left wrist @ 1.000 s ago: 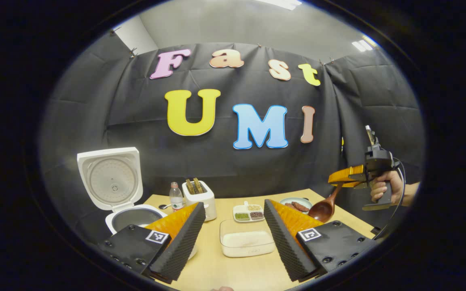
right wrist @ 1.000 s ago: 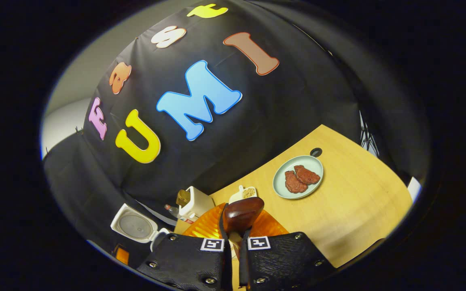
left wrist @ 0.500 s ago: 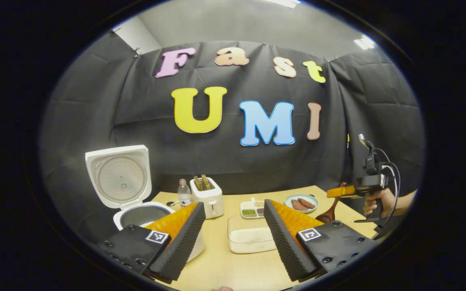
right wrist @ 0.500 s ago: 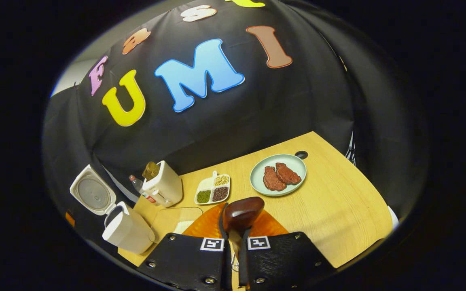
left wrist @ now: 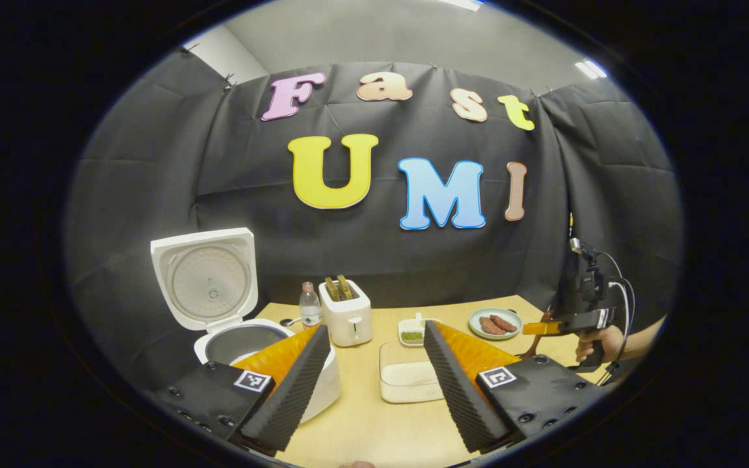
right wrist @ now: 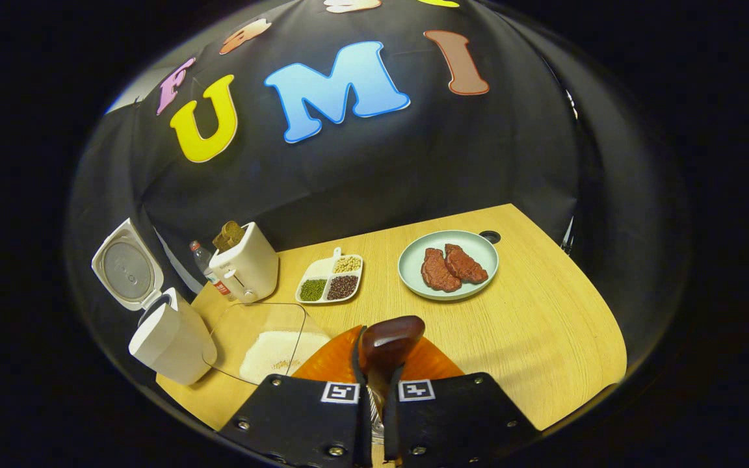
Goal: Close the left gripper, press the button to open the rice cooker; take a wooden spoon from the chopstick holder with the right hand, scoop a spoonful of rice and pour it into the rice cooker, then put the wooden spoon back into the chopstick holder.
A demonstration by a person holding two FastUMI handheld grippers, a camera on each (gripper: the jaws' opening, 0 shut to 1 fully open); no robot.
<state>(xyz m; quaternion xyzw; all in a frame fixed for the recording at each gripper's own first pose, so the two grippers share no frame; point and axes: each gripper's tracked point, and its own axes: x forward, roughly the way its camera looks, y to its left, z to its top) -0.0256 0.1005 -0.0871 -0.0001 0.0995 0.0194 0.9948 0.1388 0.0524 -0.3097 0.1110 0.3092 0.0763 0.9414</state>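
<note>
My right gripper (right wrist: 374,354) is shut on a dark wooden spoon (right wrist: 391,337); the spoon's bowl sticks out past the fingertips, above the table's front. In the left gripper view the same gripper (left wrist: 540,328) hangs low at the right, held by a hand (left wrist: 599,341). A clear tub of white rice (right wrist: 270,348) lies just left of the spoon. The white rice cooker (left wrist: 244,341) stands at the left with its lid (left wrist: 209,276) up. My left gripper (left wrist: 374,328) is open with nothing between its fingers, the rice tub (left wrist: 407,380) ahead of it.
A white toaster-like box (right wrist: 244,266) with brown pieces in its slots and a small bottle (right wrist: 200,257) stand at the back. A divided dish of beans (right wrist: 330,281) and a pale plate with two pieces of meat (right wrist: 448,263) lie mid-table. The wooden table (right wrist: 563,338) ends at the right.
My right gripper has come down from high at the right to just above the table, spoon still held, and levelled out. My left gripper has drawn back and stays open.
</note>
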